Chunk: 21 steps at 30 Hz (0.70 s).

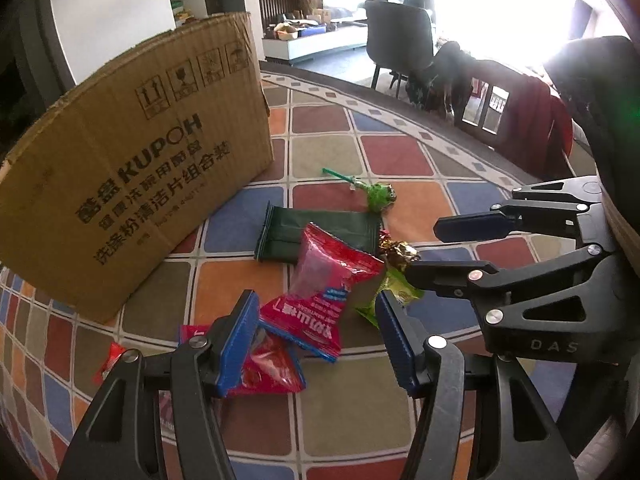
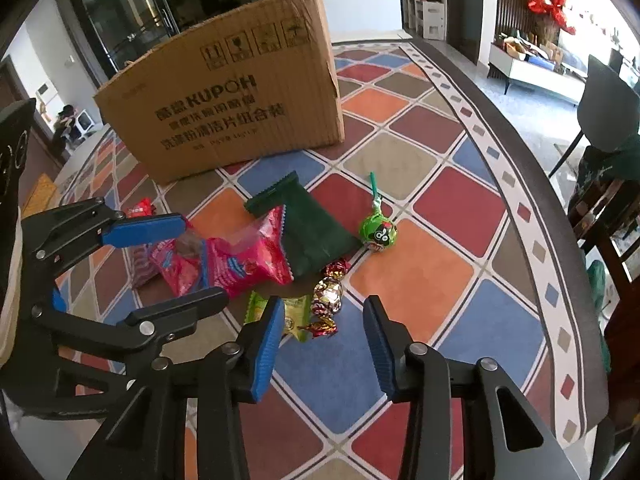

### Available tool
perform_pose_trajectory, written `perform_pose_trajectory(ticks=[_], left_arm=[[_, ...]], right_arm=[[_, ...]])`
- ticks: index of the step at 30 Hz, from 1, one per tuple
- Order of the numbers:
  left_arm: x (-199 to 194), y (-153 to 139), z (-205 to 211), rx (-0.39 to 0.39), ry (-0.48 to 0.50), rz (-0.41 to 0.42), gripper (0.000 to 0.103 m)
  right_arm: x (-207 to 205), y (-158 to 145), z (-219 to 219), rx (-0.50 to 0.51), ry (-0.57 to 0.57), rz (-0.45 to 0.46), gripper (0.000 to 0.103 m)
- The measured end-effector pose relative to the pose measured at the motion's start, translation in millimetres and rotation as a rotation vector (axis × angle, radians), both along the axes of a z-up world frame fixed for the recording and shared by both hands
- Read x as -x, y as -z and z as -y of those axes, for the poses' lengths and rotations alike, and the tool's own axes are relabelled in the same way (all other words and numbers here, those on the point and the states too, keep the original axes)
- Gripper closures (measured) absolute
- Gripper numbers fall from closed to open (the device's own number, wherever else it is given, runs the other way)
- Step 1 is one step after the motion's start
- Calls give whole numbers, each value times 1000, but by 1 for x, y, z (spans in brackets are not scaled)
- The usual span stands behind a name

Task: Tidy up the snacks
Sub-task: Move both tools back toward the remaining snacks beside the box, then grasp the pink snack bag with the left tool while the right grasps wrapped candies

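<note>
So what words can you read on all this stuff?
"KUPOH": on the cardboard box, with Chinese lines beneath that are too blurred to quote.
Four shipping signs, among them up arrows, a glass and an umbrella: box top.
"DAS": on the right gripper's body.
Red snack packet: print unreadable.

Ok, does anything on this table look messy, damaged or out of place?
Yes. The snacks lie in a loose heap in front of the cardboard box: a red packet overlaps the dark green pouch, and the green lollipop lies off to the side. The box's top edge looks ragged and creased. Nothing seems spilled.
</note>
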<state>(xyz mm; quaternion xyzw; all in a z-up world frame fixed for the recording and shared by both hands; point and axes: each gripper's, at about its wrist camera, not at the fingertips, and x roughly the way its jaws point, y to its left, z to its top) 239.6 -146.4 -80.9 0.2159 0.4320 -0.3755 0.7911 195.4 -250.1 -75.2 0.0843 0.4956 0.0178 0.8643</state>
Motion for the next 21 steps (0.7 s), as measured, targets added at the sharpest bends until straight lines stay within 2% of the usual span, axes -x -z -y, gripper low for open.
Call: perform_pose_trajectory(ticks=[4,6,19,21], left_arm=[[-5,6,4,-10,10,-5,44],[-8,9,7,-15,10,-10,44],[-20,23,14,-7,3,-65,45],[-22,26,17,-3,-2,-76,51]], right_arm=[[-4,5,1,-10,8,-11,61],[-6,7,1,-13,9,-14,65],[-15,20,9,-54,35,-50,72],[-16,22,10,-59,39,-50,73]])
